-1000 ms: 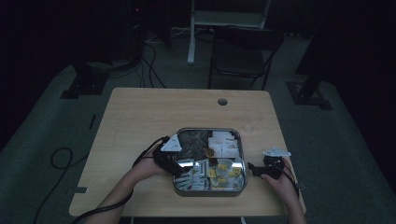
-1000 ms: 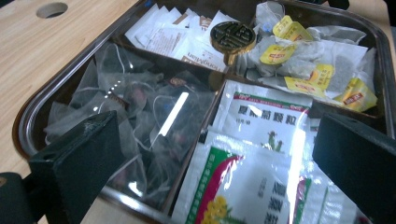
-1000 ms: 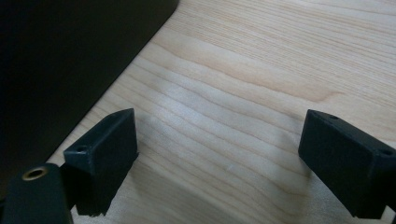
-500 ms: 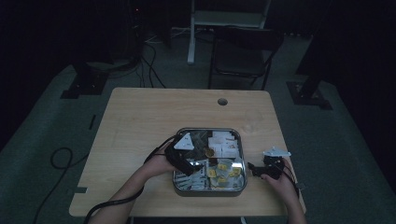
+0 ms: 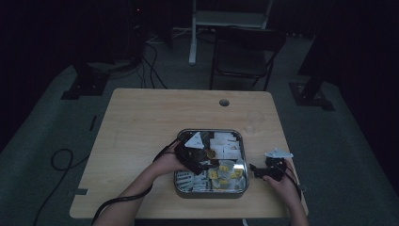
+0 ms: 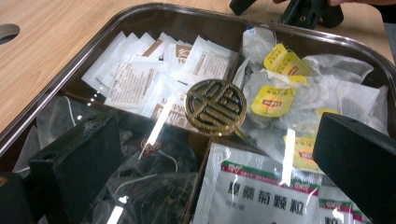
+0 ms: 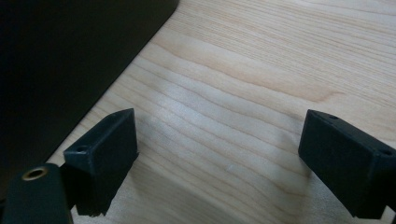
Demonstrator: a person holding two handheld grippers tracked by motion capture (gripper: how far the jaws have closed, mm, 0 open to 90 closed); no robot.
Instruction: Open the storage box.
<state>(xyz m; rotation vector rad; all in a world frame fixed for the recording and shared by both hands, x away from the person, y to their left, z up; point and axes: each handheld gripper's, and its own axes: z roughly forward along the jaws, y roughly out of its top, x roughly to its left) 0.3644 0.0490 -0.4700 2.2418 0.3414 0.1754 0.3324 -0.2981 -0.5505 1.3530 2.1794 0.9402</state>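
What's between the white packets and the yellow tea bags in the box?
In the left tool view, a round gold knob sits between the white packets and the yellow-tagged tea bags, at the middle of the box.

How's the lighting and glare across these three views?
High view: dim, the room around the table nearly black. Left gripper view: bright, white glare streaks on the box's clear lid. Right gripper view: evenly lit wood, jaws casting soft shadows.

Low in the frame, the left gripper [image 5: 200, 165] hangs over the middle of the tray [image 5: 181, 190] of sachets on the desk [image 5: 141, 122], while the right gripper [image 5: 256, 170] sits just right of it.
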